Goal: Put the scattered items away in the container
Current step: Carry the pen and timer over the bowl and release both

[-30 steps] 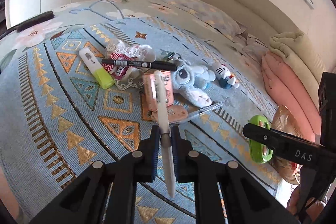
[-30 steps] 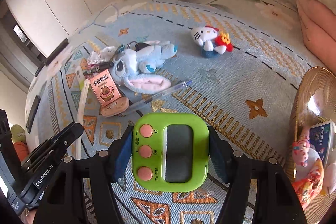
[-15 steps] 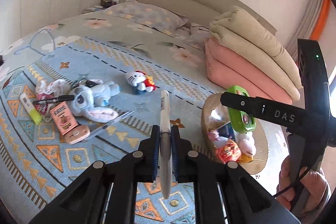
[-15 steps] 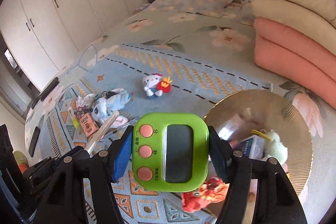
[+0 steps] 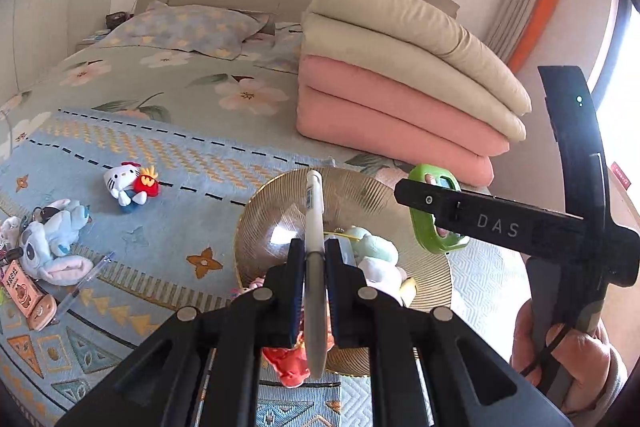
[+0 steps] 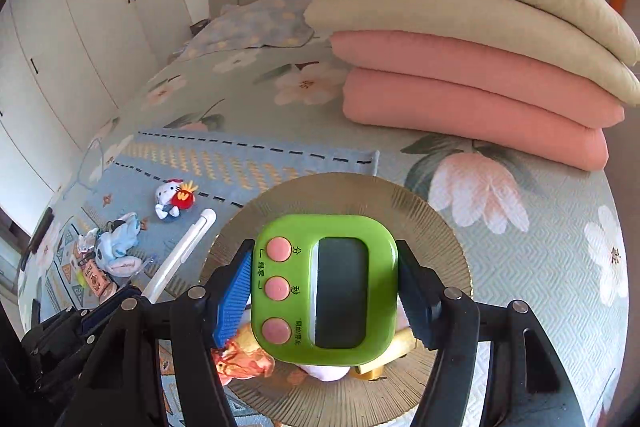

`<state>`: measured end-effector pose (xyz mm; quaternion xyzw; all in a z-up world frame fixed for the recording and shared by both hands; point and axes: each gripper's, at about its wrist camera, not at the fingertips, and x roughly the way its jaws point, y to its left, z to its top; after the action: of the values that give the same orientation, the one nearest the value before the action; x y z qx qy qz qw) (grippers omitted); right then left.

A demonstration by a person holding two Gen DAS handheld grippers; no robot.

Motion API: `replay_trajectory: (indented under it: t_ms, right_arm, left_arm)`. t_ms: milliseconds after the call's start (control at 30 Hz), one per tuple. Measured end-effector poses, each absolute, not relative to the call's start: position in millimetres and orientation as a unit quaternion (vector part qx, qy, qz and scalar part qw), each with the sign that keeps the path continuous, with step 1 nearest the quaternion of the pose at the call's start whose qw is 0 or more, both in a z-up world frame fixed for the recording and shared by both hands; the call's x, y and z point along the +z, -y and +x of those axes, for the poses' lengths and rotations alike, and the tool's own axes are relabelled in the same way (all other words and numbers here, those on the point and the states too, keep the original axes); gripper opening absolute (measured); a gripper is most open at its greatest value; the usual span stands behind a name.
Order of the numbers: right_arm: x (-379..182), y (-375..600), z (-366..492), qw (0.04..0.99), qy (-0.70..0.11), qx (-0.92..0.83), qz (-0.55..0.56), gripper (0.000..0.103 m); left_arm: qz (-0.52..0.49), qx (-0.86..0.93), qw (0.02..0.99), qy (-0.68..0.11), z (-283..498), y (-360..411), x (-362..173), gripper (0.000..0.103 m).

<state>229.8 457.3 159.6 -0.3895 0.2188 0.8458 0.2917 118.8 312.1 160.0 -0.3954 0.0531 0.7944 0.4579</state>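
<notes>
My left gripper (image 5: pixel 314 255) is shut on a white pen (image 5: pixel 314 211) that points out over the round gold basket (image 5: pixel 360 187). My right gripper (image 6: pixel 324 283) is shut on a green digital timer (image 6: pixel 326 289) with pink buttons, held above the same gold basket (image 6: pixel 436 223). In the left wrist view the right gripper (image 5: pixel 434 213) with the green timer (image 5: pixel 430 245) hangs at the basket's right side. Small plush toys and a red item lie inside the basket, partly hidden by the grippers. The pen (image 6: pixel 180 253) shows at the left of the right wrist view.
Left on the patterned blue rug (image 5: pixel 180 163): a white cat plush (image 5: pixel 128 183), a blue plush (image 5: pixel 52 241), a clear pen (image 5: pixel 84 281) and a small orange box (image 5: pixel 18 285). Folded pink and beige quilts (image 5: pixel 400 83) are stacked behind the basket. A person's hand (image 5: pixel 568 351) holds the right gripper.
Both grippers have swung right from the scattered pile to above the gold basket, carrying the pen and the timer. The basket now sits straight under them.
</notes>
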Motion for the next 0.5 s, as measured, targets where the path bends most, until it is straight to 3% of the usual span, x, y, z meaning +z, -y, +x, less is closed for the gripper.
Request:
replay_trajectory:
  t_ms: [500]
  right_arm:
    - [120, -474, 242, 0.304, -0.244, 0.815, -0.428, 0.066]
  left_arm:
    - [-0.421, 0.781, 0.447, -0.114, 144, -338, 120, 0.008]
